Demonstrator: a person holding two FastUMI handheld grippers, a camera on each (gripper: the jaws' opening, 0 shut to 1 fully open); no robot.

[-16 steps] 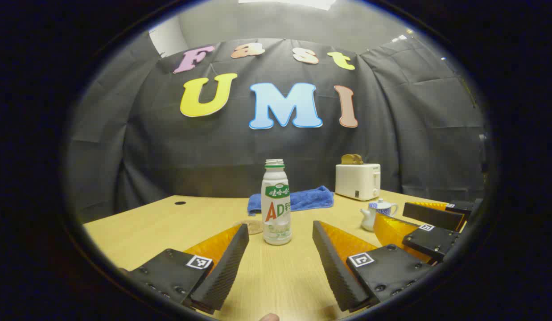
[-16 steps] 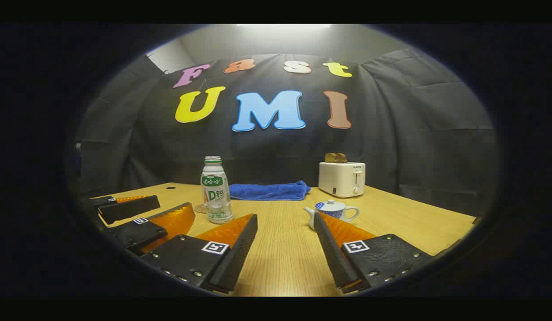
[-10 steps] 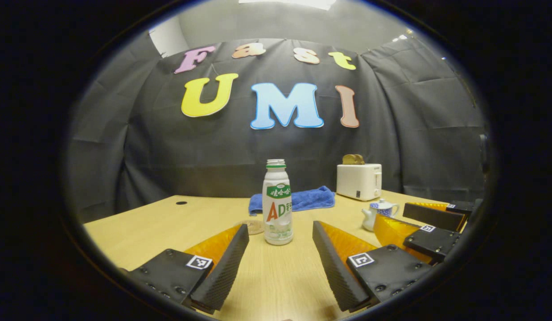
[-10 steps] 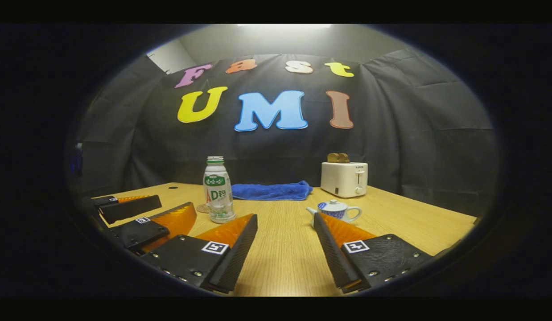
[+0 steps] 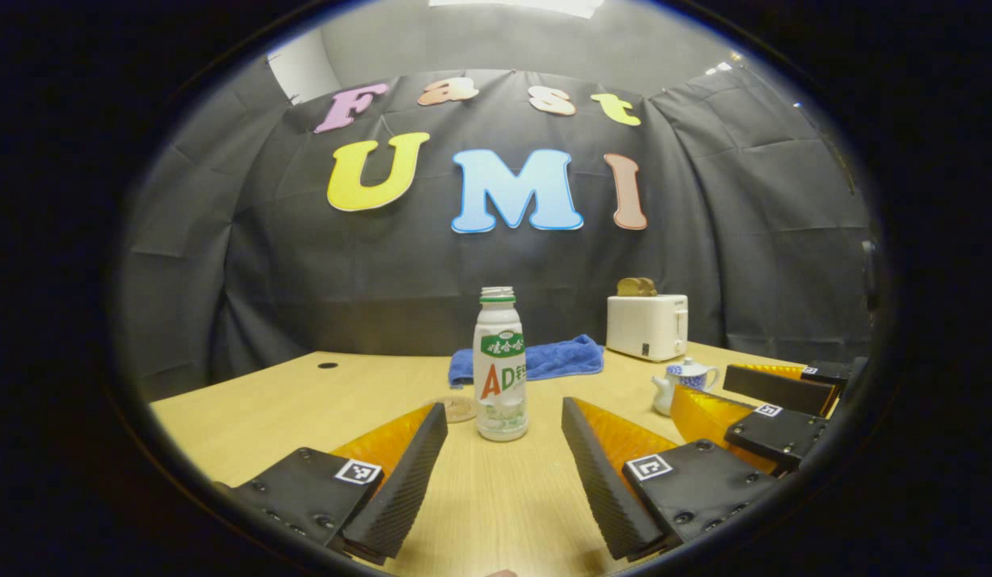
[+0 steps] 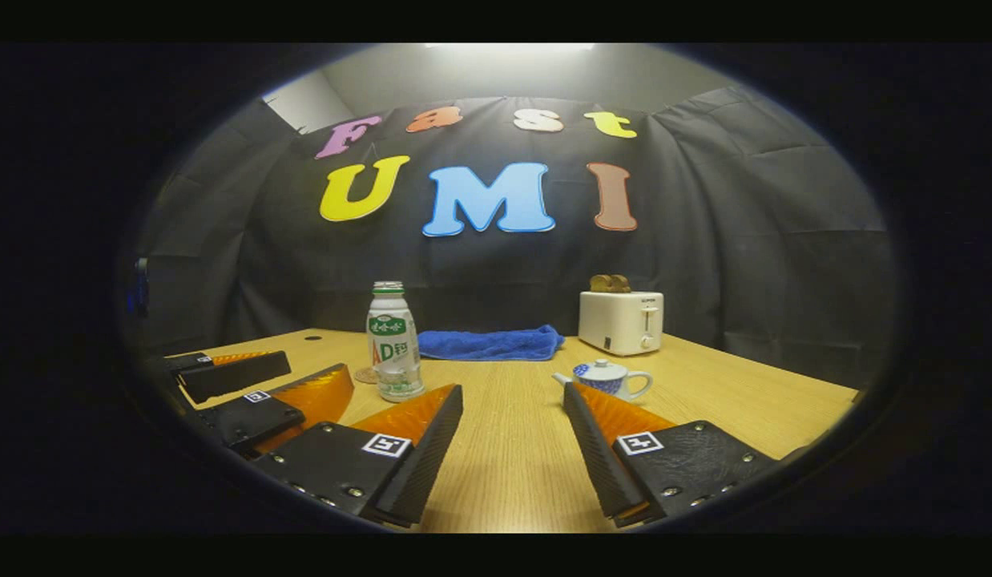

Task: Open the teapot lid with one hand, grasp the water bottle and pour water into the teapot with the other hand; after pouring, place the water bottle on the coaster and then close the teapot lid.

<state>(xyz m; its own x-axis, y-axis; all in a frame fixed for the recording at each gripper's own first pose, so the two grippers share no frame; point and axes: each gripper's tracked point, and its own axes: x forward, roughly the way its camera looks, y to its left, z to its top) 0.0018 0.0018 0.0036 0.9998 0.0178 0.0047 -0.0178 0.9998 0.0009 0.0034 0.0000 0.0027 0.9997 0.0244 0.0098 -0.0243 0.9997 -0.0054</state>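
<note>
A white water bottle [image 5: 501, 366] with a green band and no cap stands upright on the wooden table [image 5: 496, 513], just ahead of my left gripper [image 5: 504, 421], which is open and empty. A round coaster [image 5: 457, 408] lies behind the bottle to its left. A small blue-and-white teapot [image 6: 604, 378], lid on, sits just beyond the right finger of my right gripper [image 6: 512, 405], open and empty too. In the right gripper view the bottle [image 6: 393, 343] stands left of centre, with the left gripper [image 6: 260, 385] at the far left. The right gripper [image 5: 764, 401] shows beside the teapot [image 5: 684, 383] in the left gripper view.
A folded blue towel [image 6: 488, 344] lies at the back of the table. A white toaster [image 6: 620, 321] holding toast stands at the back right. A small dark hole [image 5: 327, 365] marks the tabletop at the far left.
Both views have drifted slightly, with bottle, teapot and toaster sliding a little to the right. Both grippers stay open and low over the table.
</note>
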